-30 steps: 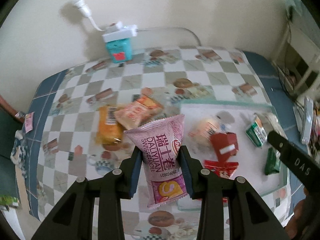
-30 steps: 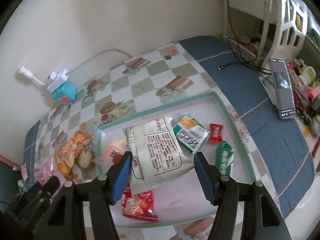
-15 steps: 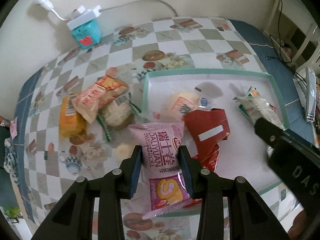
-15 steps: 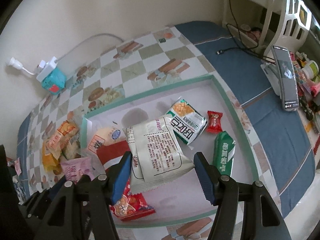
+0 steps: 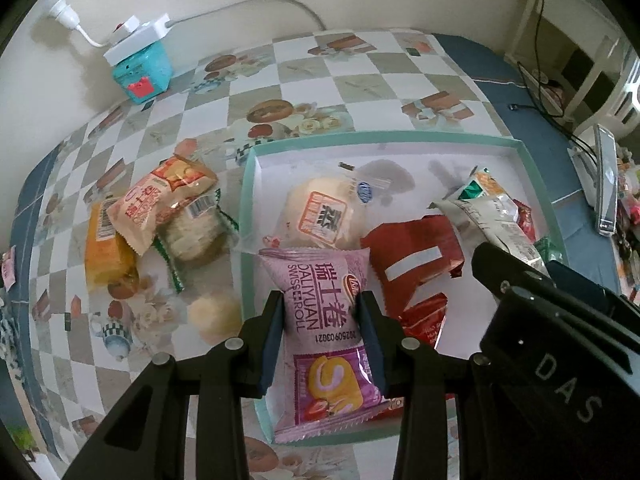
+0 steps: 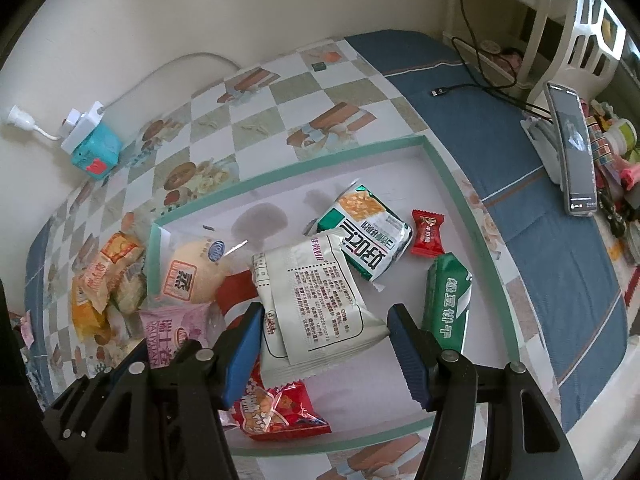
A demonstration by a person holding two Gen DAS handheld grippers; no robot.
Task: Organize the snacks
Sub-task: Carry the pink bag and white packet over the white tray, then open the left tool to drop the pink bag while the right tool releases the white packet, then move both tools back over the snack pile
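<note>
Snacks fill the green-rimmed tray (image 6: pixel 448 168), where the left gripper (image 5: pixel 322 328) clamps a pink Swiss-roll packet (image 5: pixel 324 320) and the right gripper (image 6: pixel 324 344) pinches a white packet (image 6: pixel 316 296).

A tray (image 6: pixel 448 168) lies on the counter (image 6: pixel 280 92), holding several snack packets, among them a bun (image 5: pixel 320 212). More packets (image 5: pixel 160 208) lie left of it; a power strip (image 5: pixel 138 36) sits behind.

My left tongs (image 5: pixel 322 326) have blue pads on a pink-purple Swiss roll packet (image 5: pixel 326 340); my right tongs (image 6: pixel 324 346) hold a white packet (image 6: pixel 316 304). The tray (image 6: pixel 472 232) is white, rimmed teal, on a checked tablecloth (image 5: pixel 304 80).
</note>
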